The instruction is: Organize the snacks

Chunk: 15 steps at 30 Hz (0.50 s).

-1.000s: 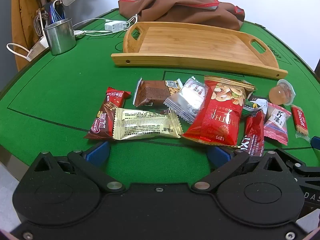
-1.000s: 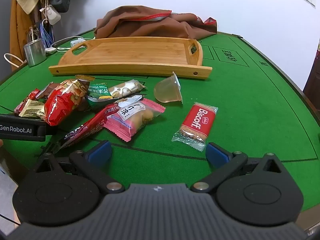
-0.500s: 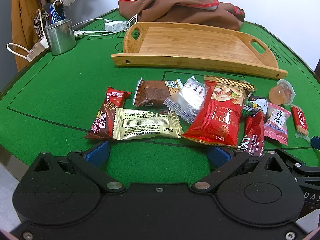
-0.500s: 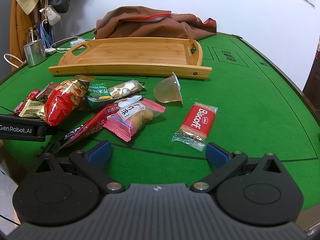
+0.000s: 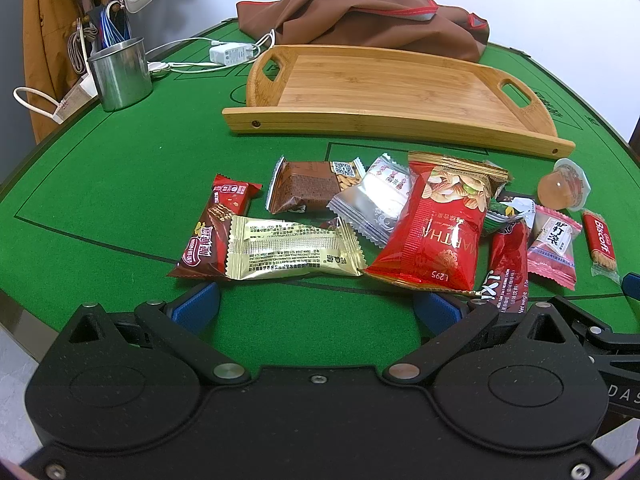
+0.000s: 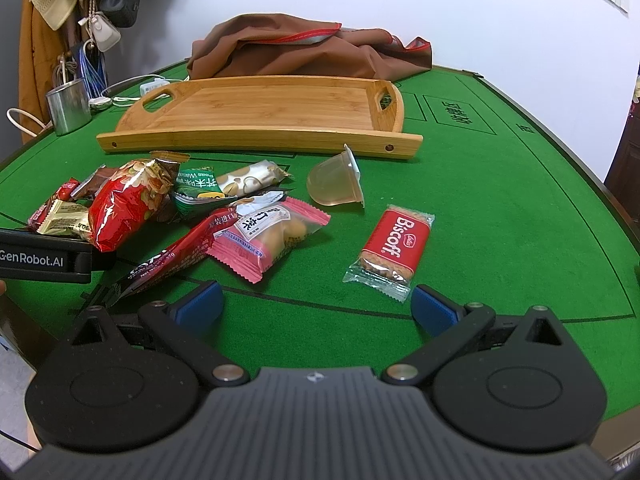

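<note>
Left gripper and right gripper fingers apart, empty; foil snack packets mid-frame; empty rectangular bamboo tray above.

Biscoff biscuit pack: "Biscoff" in white on red.
Left gripper body: "GenRobot.AI".
Big red nut bag: "MARTHA", upside down, and "L295".
Green packet: "Peas Wasa", partly hidden.
Right gripper edge: "DAS", cut off.
</note>
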Tool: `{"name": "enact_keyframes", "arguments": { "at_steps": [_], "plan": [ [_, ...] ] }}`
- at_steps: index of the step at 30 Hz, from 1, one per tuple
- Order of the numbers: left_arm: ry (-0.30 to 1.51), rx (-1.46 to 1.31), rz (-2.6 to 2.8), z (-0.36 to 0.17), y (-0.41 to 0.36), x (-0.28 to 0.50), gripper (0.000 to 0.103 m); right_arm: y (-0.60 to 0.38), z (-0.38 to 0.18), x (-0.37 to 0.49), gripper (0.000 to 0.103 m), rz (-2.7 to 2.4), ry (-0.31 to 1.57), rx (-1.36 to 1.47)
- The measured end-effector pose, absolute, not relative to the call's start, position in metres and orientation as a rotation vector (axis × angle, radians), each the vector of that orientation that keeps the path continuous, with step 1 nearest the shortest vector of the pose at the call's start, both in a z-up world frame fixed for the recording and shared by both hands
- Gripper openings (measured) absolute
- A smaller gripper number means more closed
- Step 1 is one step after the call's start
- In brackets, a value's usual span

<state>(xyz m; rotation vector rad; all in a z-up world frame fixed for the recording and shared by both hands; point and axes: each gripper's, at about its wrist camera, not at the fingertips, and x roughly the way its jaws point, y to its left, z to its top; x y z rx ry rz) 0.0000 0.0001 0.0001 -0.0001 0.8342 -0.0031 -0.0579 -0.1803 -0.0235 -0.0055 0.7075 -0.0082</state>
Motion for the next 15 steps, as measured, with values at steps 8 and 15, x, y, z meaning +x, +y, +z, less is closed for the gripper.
{"name": "enact_keyframes", "arguments": {
  "at_steps": [8, 15],
  "plan": [
    [0.833, 0.0, -0.004, 0.0001, 0.0001, -0.0001, 0.103, -0.1792, -0.0253, -0.0574, 0.103, -0.008, 0.706, -0.006],
    [0.834, 0.0, -0.004, 0.0001, 0.0001, -0.0001, 0.103, -0.1779, -0.0265, -0.0563, 0.103, -0.013, 0.709, -0.009]
  ]
}}
